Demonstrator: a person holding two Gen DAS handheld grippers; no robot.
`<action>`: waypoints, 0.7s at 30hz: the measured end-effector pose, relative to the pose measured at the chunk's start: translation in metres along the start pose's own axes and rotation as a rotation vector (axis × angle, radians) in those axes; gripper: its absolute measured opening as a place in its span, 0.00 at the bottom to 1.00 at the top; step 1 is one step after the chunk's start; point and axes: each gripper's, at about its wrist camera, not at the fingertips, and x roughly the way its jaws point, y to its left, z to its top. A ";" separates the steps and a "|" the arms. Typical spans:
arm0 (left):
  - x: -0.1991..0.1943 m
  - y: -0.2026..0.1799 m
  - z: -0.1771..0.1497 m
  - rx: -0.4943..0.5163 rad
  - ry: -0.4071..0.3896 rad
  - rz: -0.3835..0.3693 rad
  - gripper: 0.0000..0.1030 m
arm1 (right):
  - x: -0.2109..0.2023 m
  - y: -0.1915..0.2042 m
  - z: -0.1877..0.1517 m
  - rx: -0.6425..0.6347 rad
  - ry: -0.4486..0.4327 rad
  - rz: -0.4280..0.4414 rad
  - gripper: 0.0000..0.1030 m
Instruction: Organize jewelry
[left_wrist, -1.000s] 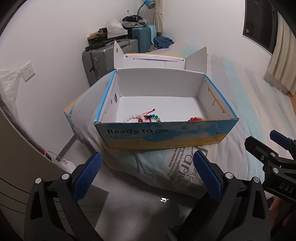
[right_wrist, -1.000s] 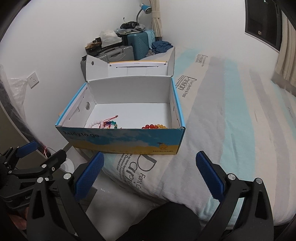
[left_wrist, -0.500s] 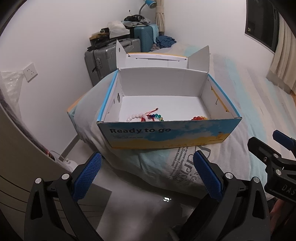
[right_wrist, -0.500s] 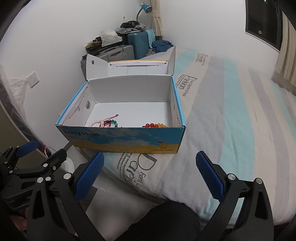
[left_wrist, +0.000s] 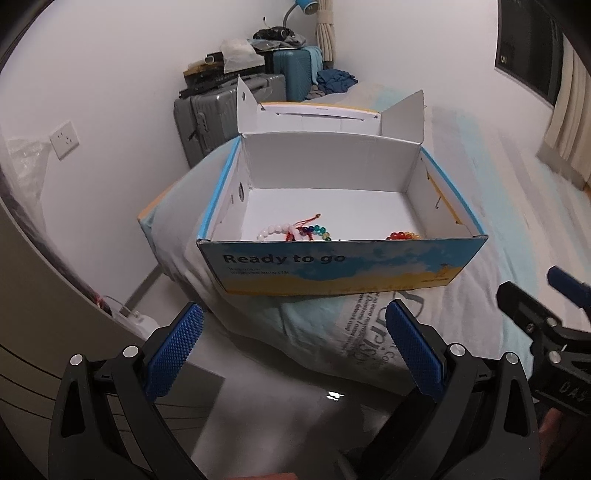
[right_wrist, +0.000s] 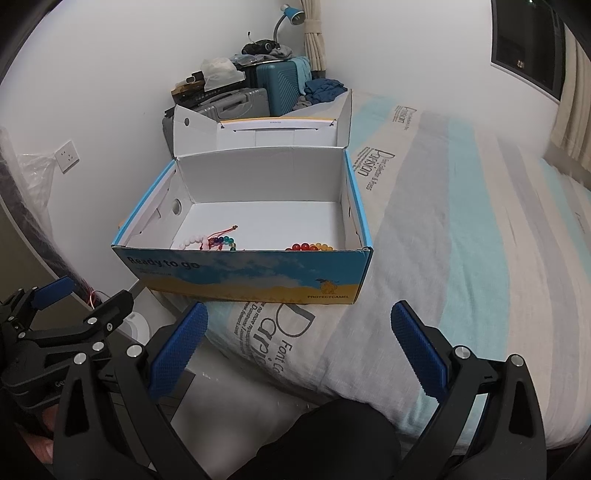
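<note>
On the bed (right_wrist: 461, 229), largest item: mattress with a cover striped grey, white and pale blue, printed lettering near its corner.

Against the far wall: grey suitcase (left_wrist: 207, 118) and teal suitcase (right_wrist: 284, 83), side by side, with loose clothes and clutter piled on top; a blue desk lamp (right_wrist: 290, 13) stands behind them.

At the bed's near corner: cardboard box (left_wrist: 332, 266), blue and yellow printed front reading "Ready to go", white inside, lid (left_wrist: 317, 118) folded back upright behind the rear wall. It rests on the bed cover, well ahead of both tools.

Left gripper (left_wrist: 291, 350): black frame, blue textured pads, fingers spread wide apart, nothing between them. Held low over the floor just short of the bed edge, pointed at the box.

Right gripper (right_wrist: 299, 350): same make, fingers likewise spread wide, holding nothing. Held over the bed's near corner, pointed at the box, beside the left one.

Wall socket (left_wrist: 64, 139): white, on the left wall.

Inside the box, on its floor close behind the front wall:
- white bead bracelet (left_wrist: 273, 231), left of centre, touching the next item;
- bracelet of mixed coloured beads with red cord (left_wrist: 312, 229);
- bracelet of red, orange and yellow beads (left_wrist: 402, 235), toward the right, apart from the other two and partly hidden by the front wall.
</note>
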 end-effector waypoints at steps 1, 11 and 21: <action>0.000 0.001 0.000 -0.009 0.003 -0.007 0.94 | 0.000 0.001 0.000 0.000 0.000 0.000 0.93; -0.001 -0.002 0.000 -0.009 0.002 0.001 0.94 | 0.002 0.002 -0.002 -0.002 0.002 0.002 0.93; -0.004 -0.004 0.000 0.005 -0.015 -0.001 0.94 | 0.002 0.001 -0.002 0.000 0.001 0.002 0.93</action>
